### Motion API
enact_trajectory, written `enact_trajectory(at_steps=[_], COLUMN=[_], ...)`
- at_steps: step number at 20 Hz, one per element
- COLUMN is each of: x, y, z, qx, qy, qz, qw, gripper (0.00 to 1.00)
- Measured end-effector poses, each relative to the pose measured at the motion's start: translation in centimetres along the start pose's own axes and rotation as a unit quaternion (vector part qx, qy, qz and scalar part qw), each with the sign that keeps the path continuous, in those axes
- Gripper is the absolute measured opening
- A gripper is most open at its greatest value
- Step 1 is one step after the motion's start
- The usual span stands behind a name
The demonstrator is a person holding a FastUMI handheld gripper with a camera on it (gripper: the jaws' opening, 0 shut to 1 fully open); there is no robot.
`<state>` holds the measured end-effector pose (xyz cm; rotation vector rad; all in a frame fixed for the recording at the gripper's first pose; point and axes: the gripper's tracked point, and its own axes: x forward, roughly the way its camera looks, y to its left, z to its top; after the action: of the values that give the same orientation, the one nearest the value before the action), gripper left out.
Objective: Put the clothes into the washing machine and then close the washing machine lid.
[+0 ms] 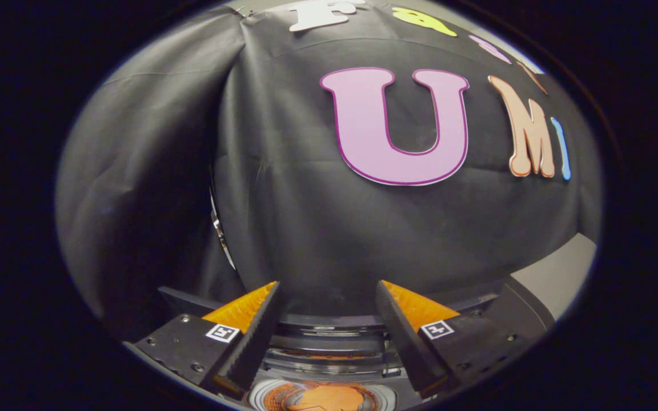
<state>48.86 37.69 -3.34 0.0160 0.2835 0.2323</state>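
My gripper (328,283) is open, its two fingers spread wide with nothing between them. Low between the fingers lies the round drum opening (260,395) of the dark washing machine (514,305). Orange cloth (329,398) lies inside that drum. Just beyond the opening, a curved see-through lid (329,345) stands raised between the fingers. The fingers hover above the machine's top and touch neither the lid nor the cloth, and much of the machine is hidden behind them.
The black cloth wall (317,228) hangs close behind the machine, with a fold and a shiny strip (220,231) to the left. A pale grey surface (560,274) shows beyond the machine's right corner.
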Motion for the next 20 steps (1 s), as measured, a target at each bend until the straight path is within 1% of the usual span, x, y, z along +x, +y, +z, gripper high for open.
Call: enact_trajectory(at_steps=[10, 20], x=[-2.7, -5.2], y=[0.2, 0.4], z=[-0.8, -1.7], qx=[-0.004, -0.004], qy=[0.004, -0.01], qz=[0.008, 0.009], qw=[1.0, 1.0], gripper=[0.99, 0.99])
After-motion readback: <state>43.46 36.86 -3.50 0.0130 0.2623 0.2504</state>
